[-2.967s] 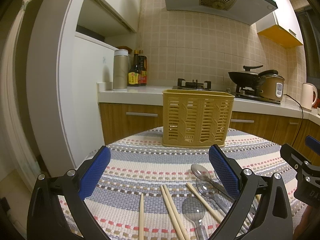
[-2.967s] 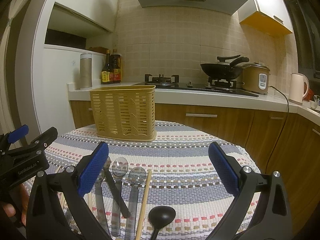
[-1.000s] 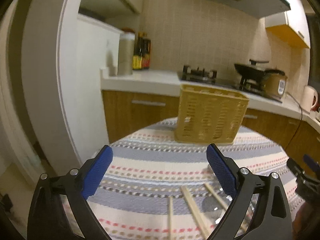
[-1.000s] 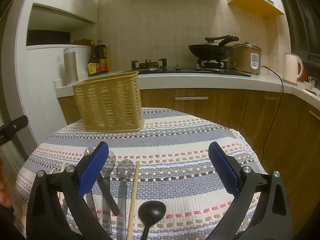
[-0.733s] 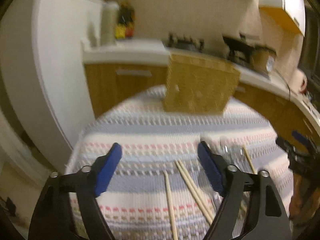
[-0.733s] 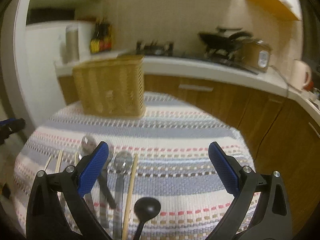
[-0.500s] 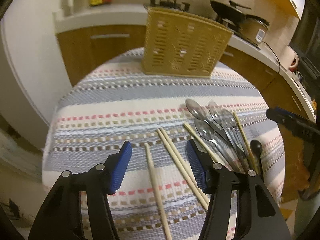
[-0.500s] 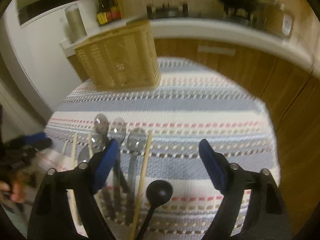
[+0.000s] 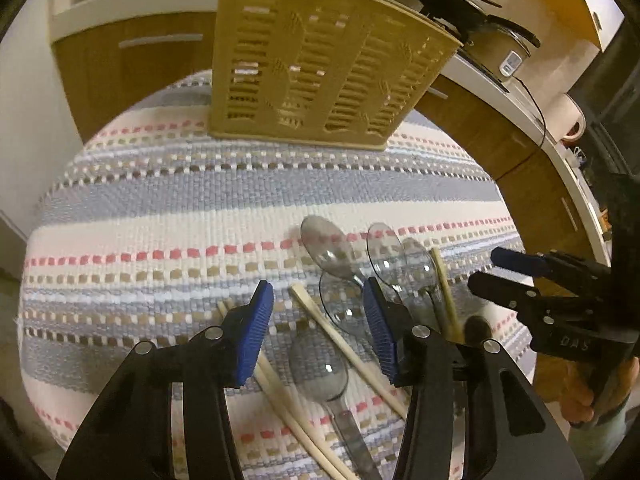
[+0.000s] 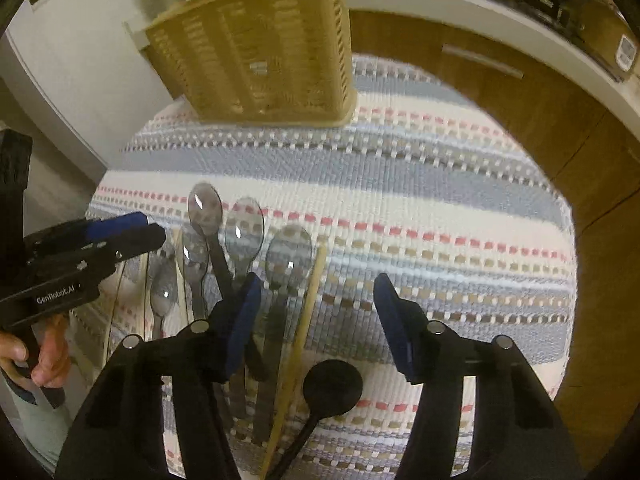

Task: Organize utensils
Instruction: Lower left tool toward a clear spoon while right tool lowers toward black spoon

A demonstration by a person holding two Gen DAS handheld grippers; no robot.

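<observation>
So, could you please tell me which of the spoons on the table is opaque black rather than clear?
The round-bowled black plastic spoon, lying nearest the camera between the right hand-held gripper fingers. The other spoons are see-through grey plastic.

Black plastic left gripper [image 9: 318, 326] with blue ribbed pads [image 9: 256, 328] and silver screws [image 9: 212, 333]. Matching black right gripper [image 10: 316, 320]. White "GenRobot.AI" lettering [image 10: 55, 295]; bare-skinned hand [image 10: 36, 354].

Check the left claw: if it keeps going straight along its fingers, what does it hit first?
Likely the single chopstick lying between the open fingers of the left claw, with a clear spoon right beside it on the striped cloth. Depth is uncertain, so which of the two comes first is unclear.
</observation>
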